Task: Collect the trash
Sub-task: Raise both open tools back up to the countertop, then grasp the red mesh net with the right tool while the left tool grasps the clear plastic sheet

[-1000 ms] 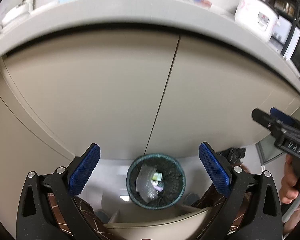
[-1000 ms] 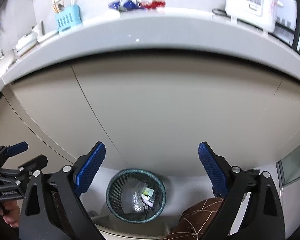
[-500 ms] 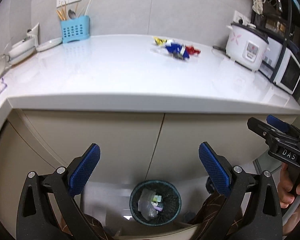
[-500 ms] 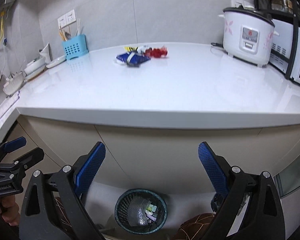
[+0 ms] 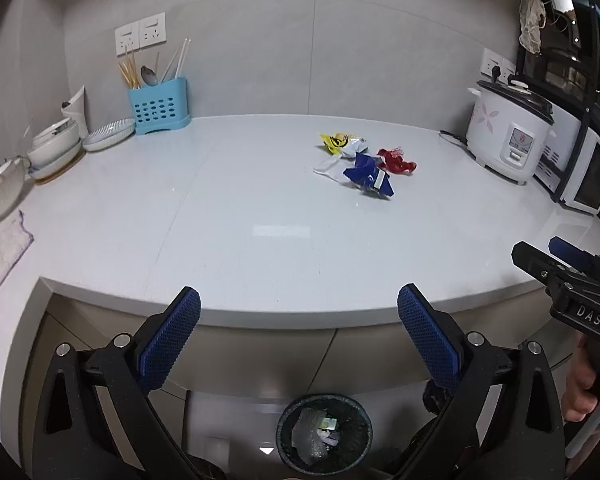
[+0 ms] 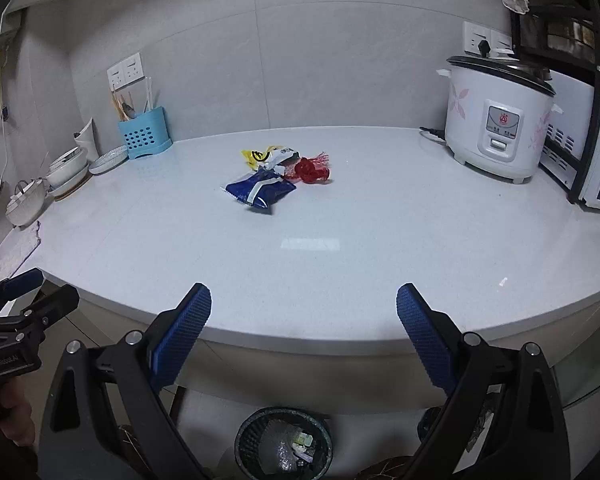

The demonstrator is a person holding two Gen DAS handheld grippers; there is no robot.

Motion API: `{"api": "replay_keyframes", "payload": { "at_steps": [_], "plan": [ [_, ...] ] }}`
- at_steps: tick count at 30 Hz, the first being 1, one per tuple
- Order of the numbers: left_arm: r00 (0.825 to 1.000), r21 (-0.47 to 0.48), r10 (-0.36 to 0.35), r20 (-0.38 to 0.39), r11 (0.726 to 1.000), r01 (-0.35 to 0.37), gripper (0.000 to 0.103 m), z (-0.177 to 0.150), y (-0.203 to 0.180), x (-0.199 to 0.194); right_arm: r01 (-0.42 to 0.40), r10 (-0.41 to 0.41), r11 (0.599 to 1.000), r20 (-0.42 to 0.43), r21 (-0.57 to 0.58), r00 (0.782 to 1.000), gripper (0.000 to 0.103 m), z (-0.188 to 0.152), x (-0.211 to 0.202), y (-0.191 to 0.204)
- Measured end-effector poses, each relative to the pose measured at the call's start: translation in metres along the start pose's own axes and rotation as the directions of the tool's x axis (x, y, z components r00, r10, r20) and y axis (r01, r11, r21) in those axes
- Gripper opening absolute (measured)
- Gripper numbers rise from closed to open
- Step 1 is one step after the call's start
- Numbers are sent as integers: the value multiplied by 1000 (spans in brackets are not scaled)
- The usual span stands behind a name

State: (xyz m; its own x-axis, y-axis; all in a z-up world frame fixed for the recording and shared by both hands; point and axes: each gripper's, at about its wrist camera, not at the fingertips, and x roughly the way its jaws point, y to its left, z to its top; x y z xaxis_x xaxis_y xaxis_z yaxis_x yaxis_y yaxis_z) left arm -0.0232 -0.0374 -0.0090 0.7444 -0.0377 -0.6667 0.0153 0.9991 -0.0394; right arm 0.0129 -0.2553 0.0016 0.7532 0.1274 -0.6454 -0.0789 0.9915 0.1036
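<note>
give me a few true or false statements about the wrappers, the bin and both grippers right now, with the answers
1. The blue wrapper lies on the countertop. True.
2. The left gripper is shut on the red wrapper. False: its fingers are spread wide and empty, and the red wrapper lies on the counter.
3. The waste bin on the floor already holds some trash. True.
4. The right gripper is shut. False: its fingers are wide apart with nothing between them.
5. The yellow wrapper is in the bin. False: it lies on the countertop by the other wrappers.
</note>
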Motion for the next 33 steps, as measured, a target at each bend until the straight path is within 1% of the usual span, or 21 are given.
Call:
{"api": "replay_keyframes", "payload": {
  "at_steps": [6,11,20,26,29,33],
  "plan": [
    [1000,-5,6,-12,1000,-6,97,32,-1,22,-4,5,1000,-10,14,1000,90,35,19,-7],
    [999,-6,24,-35,1000,-24,97,58,1,57,6,-5,1000,-29,15,1000,90,63,49,-11],
    [995,-8,34,-95,999,-35,97,107,4,140,18,-15,999,-91,36,996,90,108,130,-20],
    [987,-25,26,-158,999,-30,97,134,-3,204,19,-12,999,-136,51,991,90,128,185,-27],
    [983,-23,35,-182,999,-40,97,143,-7,232,13,-3,998,-164,59,986,90,132,209,-30],
    [976,-22,30,-216,999,-35,97,149,-13,261,10,3,998,-212,58,977,83,136,238,-32]
  ]
}}
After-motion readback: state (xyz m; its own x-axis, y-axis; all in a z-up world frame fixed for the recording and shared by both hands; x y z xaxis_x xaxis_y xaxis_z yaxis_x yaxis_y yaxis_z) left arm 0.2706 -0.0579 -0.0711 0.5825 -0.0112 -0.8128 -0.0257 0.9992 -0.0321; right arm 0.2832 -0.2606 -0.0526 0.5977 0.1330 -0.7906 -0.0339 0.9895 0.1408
